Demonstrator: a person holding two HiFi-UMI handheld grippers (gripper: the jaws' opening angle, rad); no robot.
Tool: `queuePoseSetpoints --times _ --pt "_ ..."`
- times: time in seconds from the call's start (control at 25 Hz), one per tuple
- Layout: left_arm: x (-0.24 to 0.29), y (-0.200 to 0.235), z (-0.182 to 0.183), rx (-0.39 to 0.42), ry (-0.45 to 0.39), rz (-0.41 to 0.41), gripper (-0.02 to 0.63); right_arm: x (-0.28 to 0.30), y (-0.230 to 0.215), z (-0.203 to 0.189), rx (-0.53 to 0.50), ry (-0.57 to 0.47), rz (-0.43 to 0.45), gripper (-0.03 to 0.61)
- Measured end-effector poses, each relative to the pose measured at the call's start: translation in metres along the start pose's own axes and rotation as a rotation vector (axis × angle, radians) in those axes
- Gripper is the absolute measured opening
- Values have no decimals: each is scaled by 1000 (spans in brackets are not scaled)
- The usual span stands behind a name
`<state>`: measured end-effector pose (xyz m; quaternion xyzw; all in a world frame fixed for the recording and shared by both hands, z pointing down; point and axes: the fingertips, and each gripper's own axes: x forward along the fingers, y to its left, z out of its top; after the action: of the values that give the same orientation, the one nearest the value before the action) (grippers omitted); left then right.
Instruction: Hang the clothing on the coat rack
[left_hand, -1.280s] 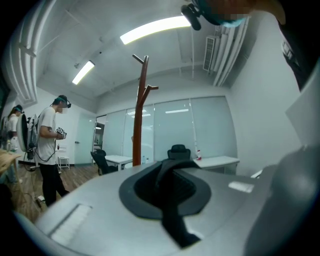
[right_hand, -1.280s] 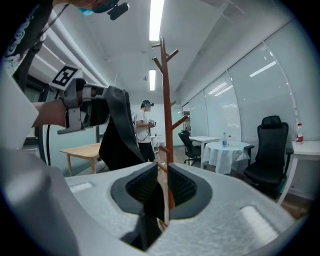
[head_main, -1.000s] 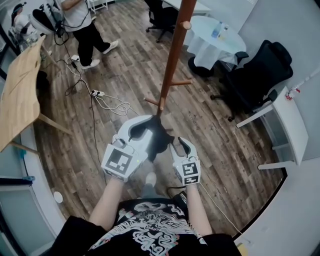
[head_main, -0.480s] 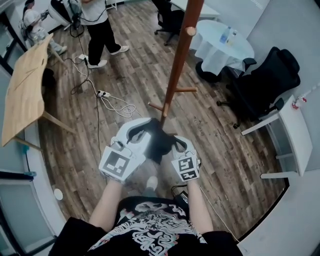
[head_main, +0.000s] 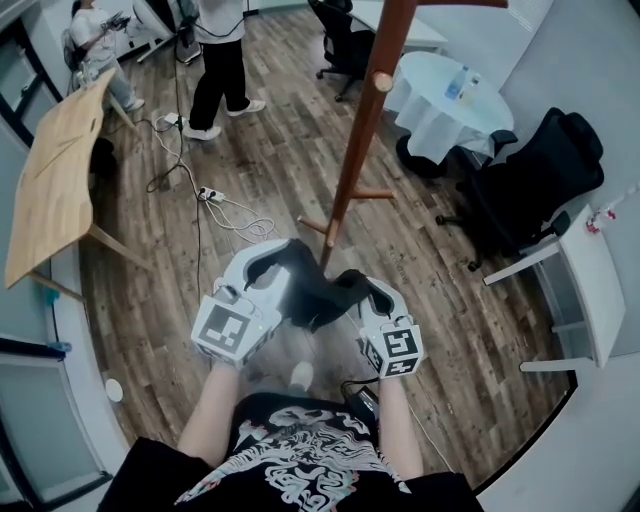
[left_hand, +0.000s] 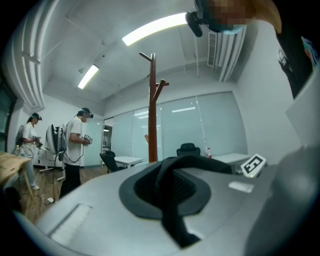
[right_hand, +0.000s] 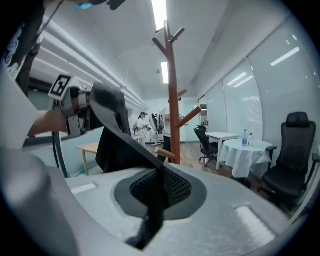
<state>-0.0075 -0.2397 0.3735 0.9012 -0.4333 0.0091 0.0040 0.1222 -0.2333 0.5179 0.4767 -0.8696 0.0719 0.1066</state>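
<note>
A black garment (head_main: 318, 295) hangs between my two grippers, just in front of the brown wooden coat rack (head_main: 352, 165). My left gripper (head_main: 287, 258) is shut on the garment's left part; in the left gripper view a black band of fabric (left_hand: 175, 172) is pinched across its jaws. My right gripper (head_main: 366, 287) has just closed and is shut on the garment's right edge, with cloth (right_hand: 112, 132) running out of its jaws (right_hand: 159, 189). The rack's pole and upper pegs rise ahead in both gripper views (left_hand: 152, 110) (right_hand: 173, 100).
Two people (head_main: 222, 60) stand at the far left near cables (head_main: 215, 205) on the wood floor. A wooden table (head_main: 55, 175) is on the left. A white-clothed round table (head_main: 435, 100), a black office chair (head_main: 535, 170) and a white desk (head_main: 585, 270) are on the right.
The right gripper's jaws, open one second ago, have shut on the garment and it has risen. Both grippers have moved a little toward the rack, spreading the cloth between them.
</note>
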Motion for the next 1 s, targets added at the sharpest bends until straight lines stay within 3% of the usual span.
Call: queuePoseSetpoints --times 0.16,0.32,1.0 --pt "2 7 -2 -17 2 25 -6 -12 -11 18 66 -63 -13 2" --pt "-1 16 -3 40 8 40 -6 -21 -14 36 91 -113 -24 2" --pt "-11 28 -21 50 40 53 -6 -42 -17 81 132 -233 -54 2"
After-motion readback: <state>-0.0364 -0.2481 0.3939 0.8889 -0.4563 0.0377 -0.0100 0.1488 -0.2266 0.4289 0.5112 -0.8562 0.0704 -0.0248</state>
